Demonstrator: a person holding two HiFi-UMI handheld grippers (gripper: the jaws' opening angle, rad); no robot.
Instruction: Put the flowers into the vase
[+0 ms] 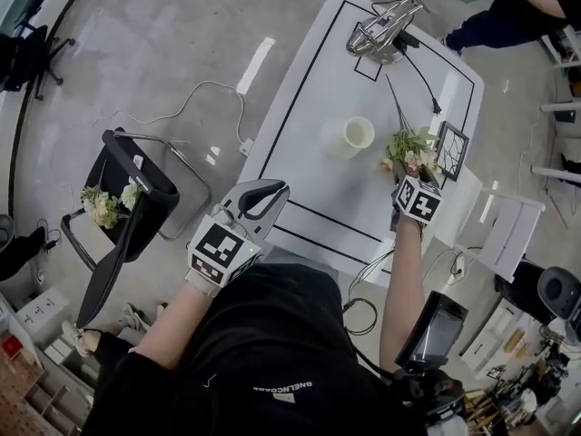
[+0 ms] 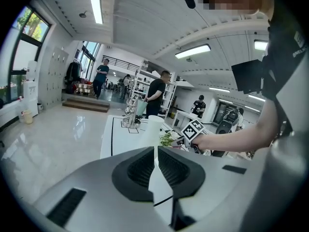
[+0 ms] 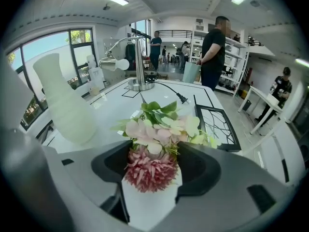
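Your right gripper (image 1: 409,173) has its jaws wide apart around the blooms of the flowers (image 1: 410,148), not pinching them. The bunch lies on the table (image 1: 313,80) with its stem running toward 12 o'clock. The vase (image 1: 348,138) stands at 9 o'clock from the blooms, while your left gripper (image 1: 269,193), closed on nothing, sits farther off at 8 o'clock.

The left gripper (image 1: 260,198) sits close to the body, jaws together, aiming at one o'clock. The right gripper (image 1: 410,185), arm outstretched toward twelve, tilts down with its jaws wide apart.

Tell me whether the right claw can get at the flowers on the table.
Probably yes: the right claw is open, the flowers already sit between its jaws, and nothing blocks them.
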